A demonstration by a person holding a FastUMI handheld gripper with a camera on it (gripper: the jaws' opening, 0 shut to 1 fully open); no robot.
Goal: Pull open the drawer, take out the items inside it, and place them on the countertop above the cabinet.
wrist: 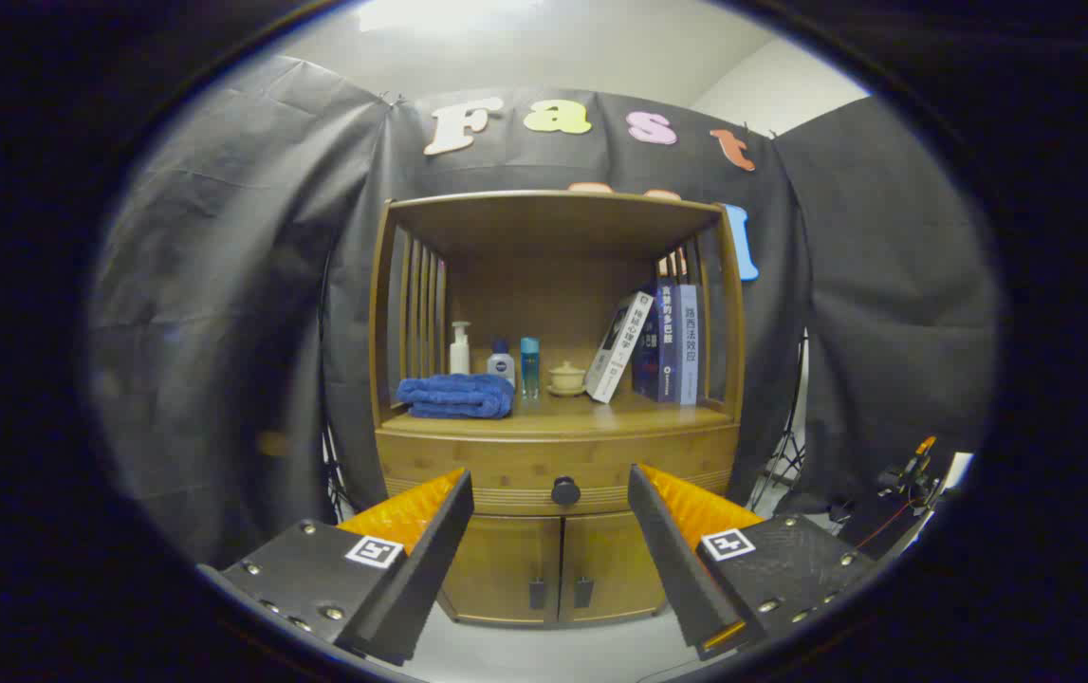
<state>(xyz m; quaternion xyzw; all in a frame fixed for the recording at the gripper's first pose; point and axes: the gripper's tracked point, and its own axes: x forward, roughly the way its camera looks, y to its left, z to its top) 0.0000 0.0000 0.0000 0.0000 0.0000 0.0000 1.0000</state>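
Blue towel (456,396), bottles (502,363), lidded cup (566,378), books (662,341).

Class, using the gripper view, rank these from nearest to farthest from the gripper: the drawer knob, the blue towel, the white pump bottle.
Open gripper.
1. Drawer knob: dead ahead between the fingers, on the closed drawer.
2. Blue towel: front left of the countertop.
3. White pump bottle: behind the towel, toward the shelf's back.

The claw (551,493) is held level and pointing forward, its two fingers spread wide apart, gripping nothing.
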